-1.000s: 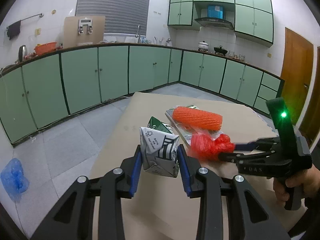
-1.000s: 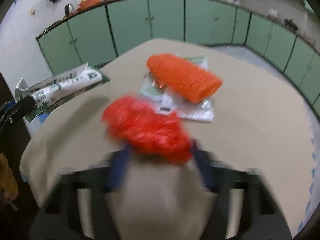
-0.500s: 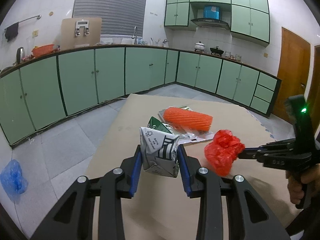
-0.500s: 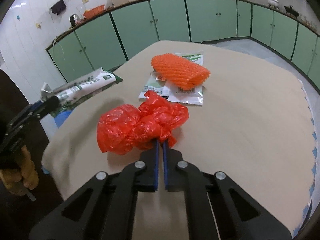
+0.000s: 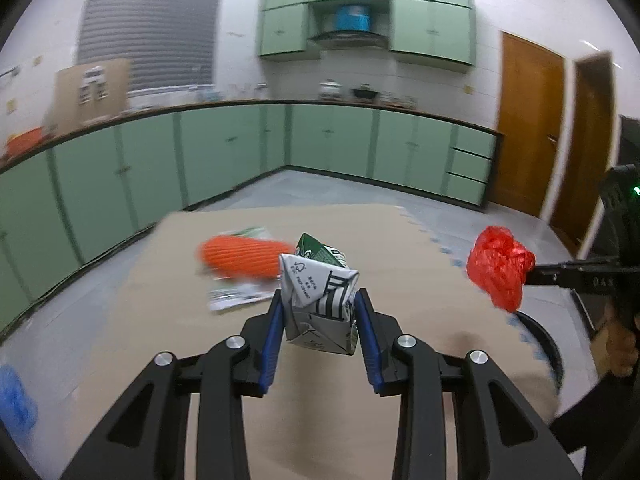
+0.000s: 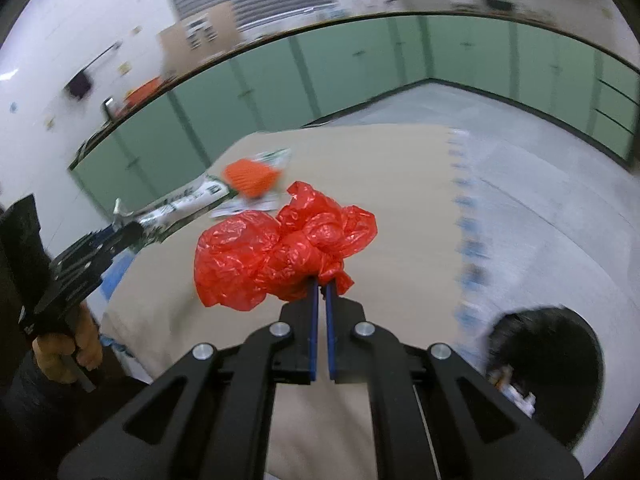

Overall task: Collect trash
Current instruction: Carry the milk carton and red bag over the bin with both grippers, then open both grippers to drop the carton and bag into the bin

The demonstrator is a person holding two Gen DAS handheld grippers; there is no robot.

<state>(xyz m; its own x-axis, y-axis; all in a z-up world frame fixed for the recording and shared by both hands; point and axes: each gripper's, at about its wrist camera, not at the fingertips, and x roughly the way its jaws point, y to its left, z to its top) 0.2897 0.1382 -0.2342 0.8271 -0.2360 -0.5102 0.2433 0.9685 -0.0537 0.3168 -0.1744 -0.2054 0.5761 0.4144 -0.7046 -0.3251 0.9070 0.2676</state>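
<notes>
My left gripper (image 5: pixel 318 300) is shut on a crumpled white-and-green carton (image 5: pixel 318 304) and holds it above the tan table (image 5: pixel 400 240). The carton also shows in the right wrist view (image 6: pixel 180 208). My right gripper (image 6: pixel 322 286) is shut on a crumpled red plastic bag (image 6: pixel 280 256), held in the air over the table's right side; the bag also shows in the left wrist view (image 5: pixel 500 268). An orange foam net (image 5: pixel 240 258) lies on flat wrappers (image 5: pixel 236 296) on the table, also seen in the right wrist view (image 6: pixel 250 176).
A black bin (image 6: pixel 548 360) with trash inside stands on the floor off the table's right edge; its rim shows in the left wrist view (image 5: pixel 548 344). Green cabinets (image 5: pixel 240 160) line the walls. A blue bag (image 5: pixel 14 396) lies on the floor at left.
My right gripper has lifted the red bag off the table and carried it right, toward the black bin. The left gripper has swung right with the carton still in it.
</notes>
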